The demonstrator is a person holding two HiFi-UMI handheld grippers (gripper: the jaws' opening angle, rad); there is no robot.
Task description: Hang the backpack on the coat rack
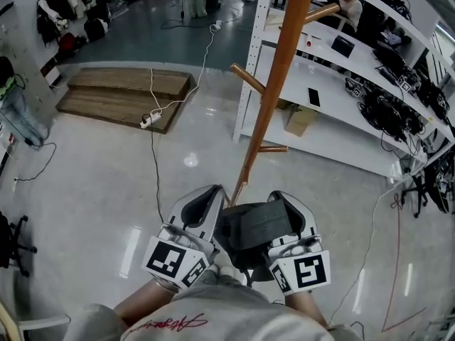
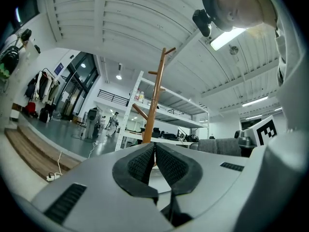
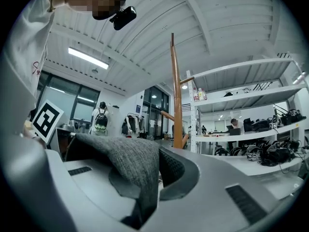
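Carrying the backpack (image 1: 252, 226) clamped in the right gripper (image 3: 157, 170), left gripper (image 2: 154, 146) closed alongside, toward the coat rack (image 1: 284, 62) ahead; hoisting onto a peg (image 1: 247, 79) likely follows.

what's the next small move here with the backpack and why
Probably lift the backpack and ease it forward toward the coat rack. The right gripper has its fingers shut on the grey fabric, the backpack hangs on no peg yet, and the right gripper view shows the upper pegs well above the fingers, with the pole just ahead.
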